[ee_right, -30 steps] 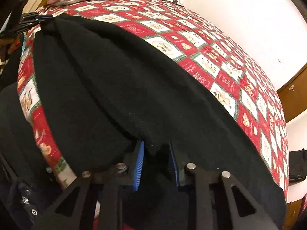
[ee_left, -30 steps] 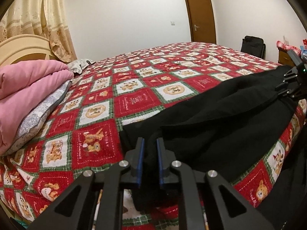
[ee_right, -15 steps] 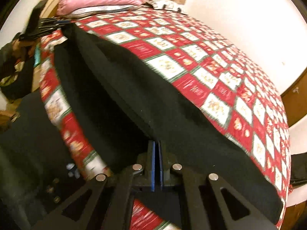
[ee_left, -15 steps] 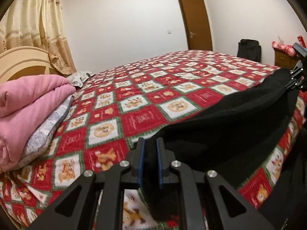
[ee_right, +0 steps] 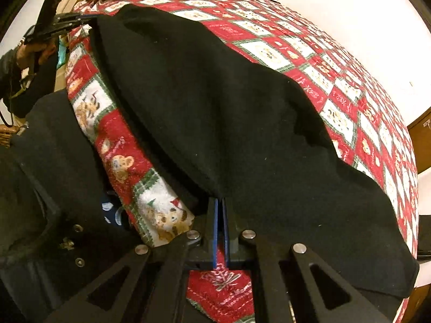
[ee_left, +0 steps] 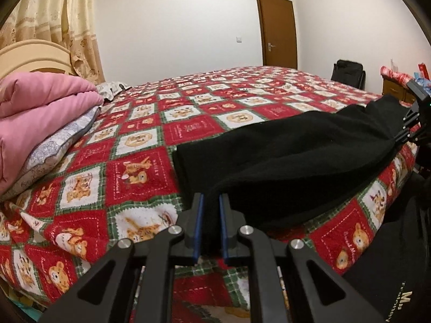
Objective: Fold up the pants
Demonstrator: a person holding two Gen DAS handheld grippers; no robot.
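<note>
A bed with a red, green and white patchwork bedspread (ee_left: 140, 145) fills the room, with a folded pink blanket (ee_left: 40, 107) at its head. Black pants (ee_left: 291, 158) lie stretched along the near edge of the bed. The left gripper (ee_left: 210, 210) pinches one end of the pants between narrow jaws, and the right gripper (ee_right: 220, 215) is clamped nearly closed on the other.
</note>
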